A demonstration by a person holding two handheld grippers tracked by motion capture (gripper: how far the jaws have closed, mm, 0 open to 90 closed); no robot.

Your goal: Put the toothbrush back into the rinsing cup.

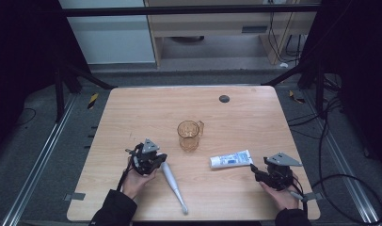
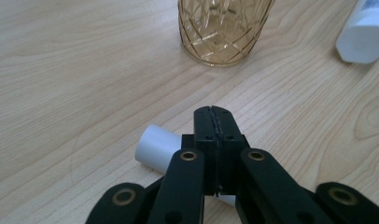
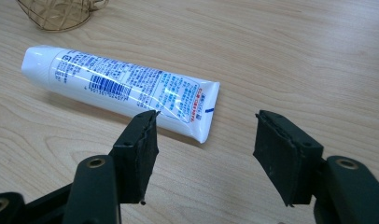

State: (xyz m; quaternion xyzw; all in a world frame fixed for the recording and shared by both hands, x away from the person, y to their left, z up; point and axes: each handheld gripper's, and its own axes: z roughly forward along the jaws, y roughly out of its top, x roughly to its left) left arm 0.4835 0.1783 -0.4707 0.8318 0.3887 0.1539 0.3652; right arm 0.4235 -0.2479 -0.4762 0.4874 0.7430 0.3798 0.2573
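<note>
The left tongs (image 2: 214,114) are fully closed on nothing, their tips just above the thick end of the white toothbrush (image 2: 155,147) lying on the tabletop (image 1: 147,108). The right tongs (image 3: 204,140) stand wide open, empty, with the toothpaste tube (image 3: 122,88) lying just beyond them, its crimped end nearest. An amber glass mug (image 1: 189,134) stands between

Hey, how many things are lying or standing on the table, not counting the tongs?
3. An amber glass mug stands near the table's middle; a white toothpaste tube lies to its right; a white electric toothbrush lies toward the front, by the left tongs.
</note>
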